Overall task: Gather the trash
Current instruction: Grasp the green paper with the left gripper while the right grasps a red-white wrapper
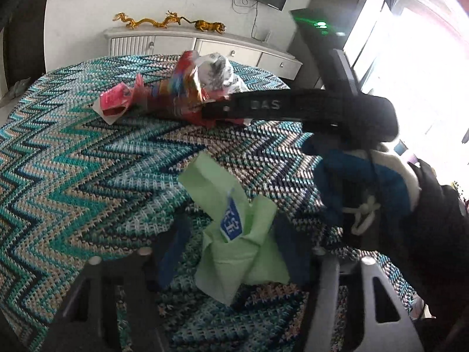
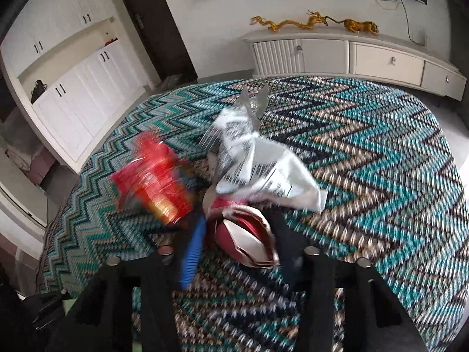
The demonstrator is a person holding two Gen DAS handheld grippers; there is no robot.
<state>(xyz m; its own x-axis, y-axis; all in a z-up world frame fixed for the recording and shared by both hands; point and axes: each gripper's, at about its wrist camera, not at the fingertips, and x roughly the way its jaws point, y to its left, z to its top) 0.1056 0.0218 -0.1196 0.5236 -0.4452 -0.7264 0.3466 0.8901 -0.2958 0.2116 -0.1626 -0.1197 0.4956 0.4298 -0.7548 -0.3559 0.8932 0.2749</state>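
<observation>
— Four pieces of trash on my screens: one crumpled light-green paper wrapper (image 1: pixel 240 252), one red foil snack bag (image 2: pixel 158 187), one white printed plastic mailer (image 2: pixel 258 161), one crimson folded carton (image 2: pixel 249 240).

— Fingers?

— My left gripper (image 1: pixel 234 246) pinches the green wrapper near the zigzag-knit tablecloth's (image 1: pixel 73 176) near edge. My right gripper (image 2: pixel 237 243) clasps the carton, mid-cloth.

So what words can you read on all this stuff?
"DAS": on the black arm of the right tongs.
Blue label on the green wrapper: white characters, too blurred to read.
White wrapper: black print and barcode lines, too small to read.
Red wrapper: blurred, nothing readable.
</observation>
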